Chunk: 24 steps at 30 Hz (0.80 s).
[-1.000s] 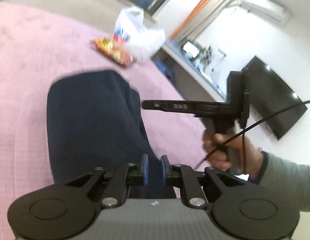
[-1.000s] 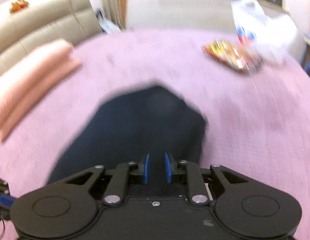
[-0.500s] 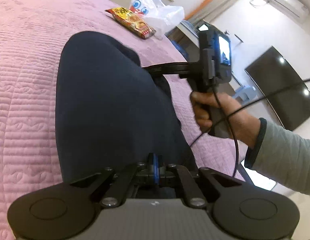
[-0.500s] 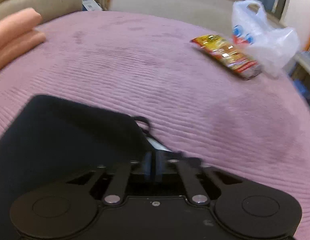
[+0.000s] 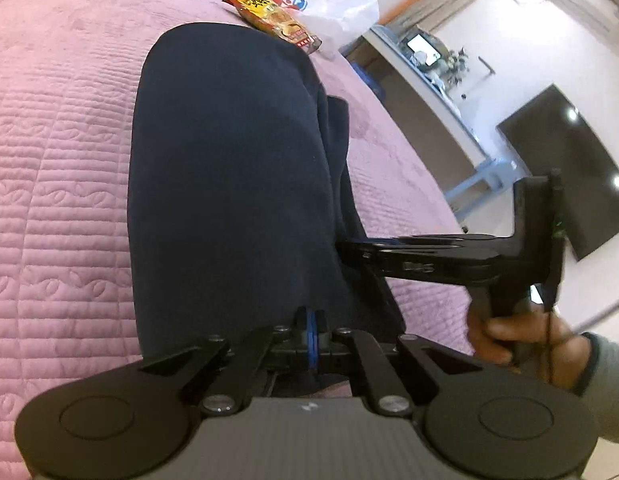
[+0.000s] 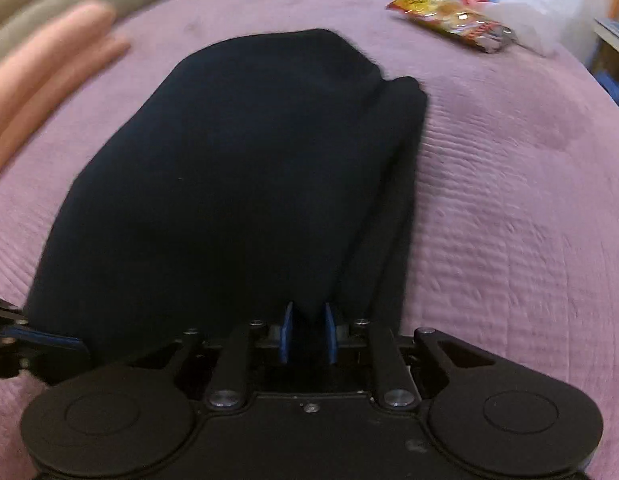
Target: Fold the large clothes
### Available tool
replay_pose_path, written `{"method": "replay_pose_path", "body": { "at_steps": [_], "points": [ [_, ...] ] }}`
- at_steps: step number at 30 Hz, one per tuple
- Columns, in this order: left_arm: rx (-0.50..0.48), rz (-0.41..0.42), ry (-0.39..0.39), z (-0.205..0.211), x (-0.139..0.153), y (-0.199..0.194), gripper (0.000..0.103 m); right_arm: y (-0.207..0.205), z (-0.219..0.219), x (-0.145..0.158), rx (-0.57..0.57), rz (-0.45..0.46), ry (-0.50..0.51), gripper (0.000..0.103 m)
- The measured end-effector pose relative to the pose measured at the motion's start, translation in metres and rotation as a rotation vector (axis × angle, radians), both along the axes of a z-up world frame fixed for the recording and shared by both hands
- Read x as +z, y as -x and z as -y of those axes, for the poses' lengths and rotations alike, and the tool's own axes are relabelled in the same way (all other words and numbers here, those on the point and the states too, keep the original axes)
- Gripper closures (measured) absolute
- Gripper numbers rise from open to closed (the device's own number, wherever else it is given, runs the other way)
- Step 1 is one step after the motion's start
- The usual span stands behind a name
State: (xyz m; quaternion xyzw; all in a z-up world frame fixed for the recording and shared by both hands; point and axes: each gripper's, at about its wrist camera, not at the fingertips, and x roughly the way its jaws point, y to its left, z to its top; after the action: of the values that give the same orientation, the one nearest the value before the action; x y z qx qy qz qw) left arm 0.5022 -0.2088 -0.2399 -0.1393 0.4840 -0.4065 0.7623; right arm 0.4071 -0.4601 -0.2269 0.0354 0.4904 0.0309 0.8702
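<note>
In the left wrist view the left gripper (image 5: 312, 334) is pinched tight on the near hem of the navy garment (image 5: 229, 184), whose long axis runs from lower centre to upper centre over the pink bedspread (image 5: 57, 184); the right gripper (image 5: 349, 250) meets its right edge. In the right wrist view the right gripper (image 6: 307, 330), jaws just opening, stands narrowly parted around a fabric fold at bottom centre, the garment (image 6: 237, 184) stretching away toward the top of the frame.

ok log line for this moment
left gripper: shut on dark garment | right gripper: jaws just opening, garment between | surface: pink bedspread
</note>
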Motion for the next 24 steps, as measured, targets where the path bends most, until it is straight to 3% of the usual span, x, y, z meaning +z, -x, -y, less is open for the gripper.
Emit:
{"method": "replay_pose_path", "body": {
  "at_steps": [3,6,8,10,12,13,15,16,17,18,19,21,24],
  "points": [
    [0.010,0.010,0.020,-0.002,0.013,0.003,0.097,0.006,0.001,0.016,-0.048,-0.027,-0.010,0.082],
    [0.032,0.078,0.043,-0.008,0.038,0.010,0.088,0.020,-0.011,0.038,-0.012,0.030,-0.044,0.080],
    [0.060,0.085,0.039,-0.011,0.043,0.012,0.087,0.028,-0.024,0.036,0.017,0.011,-0.044,0.078],
    [0.094,0.078,-0.016,-0.013,0.037,0.011,0.088,0.032,-0.034,0.017,0.018,-0.054,-0.002,0.078],
    [0.112,0.014,-0.047,-0.014,0.019,0.009,0.096,0.035,-0.031,-0.007,-0.028,-0.126,0.011,0.081],
    [0.122,-0.023,-0.012,-0.017,0.013,0.010,0.095,0.041,-0.027,-0.007,-0.047,-0.102,-0.017,0.082],
    [0.182,-0.217,0.135,-0.034,-0.009,0.012,0.095,0.046,-0.023,-0.003,-0.059,-0.119,-0.025,0.083],
    [0.210,-0.305,0.178,-0.042,-0.020,0.021,0.095,0.051,-0.020,-0.001,-0.071,-0.134,-0.026,0.076],
    [0.224,-0.315,0.161,-0.046,-0.023,0.030,0.093,0.055,-0.015,0.000,-0.079,-0.152,-0.047,0.075],
    [0.240,-0.278,0.085,-0.049,-0.018,0.043,0.089,0.059,-0.009,0.002,-0.087,-0.158,-0.078,0.074],
    [0.230,-0.245,0.056,-0.052,-0.013,0.050,0.087,0.063,-0.002,0.006,-0.104,-0.160,-0.108,0.070],
    [0.215,-0.237,0.099,-0.061,-0.002,0.056,0.084,0.070,0.009,0.019,-0.145,-0.134,-0.126,0.051],
    [0.236,-0.215,0.180,-0.072,0.020,0.047,0.061,0.068,0.023,0.036,-0.212,-0.046,-0.113,0.024]
  ]
}}
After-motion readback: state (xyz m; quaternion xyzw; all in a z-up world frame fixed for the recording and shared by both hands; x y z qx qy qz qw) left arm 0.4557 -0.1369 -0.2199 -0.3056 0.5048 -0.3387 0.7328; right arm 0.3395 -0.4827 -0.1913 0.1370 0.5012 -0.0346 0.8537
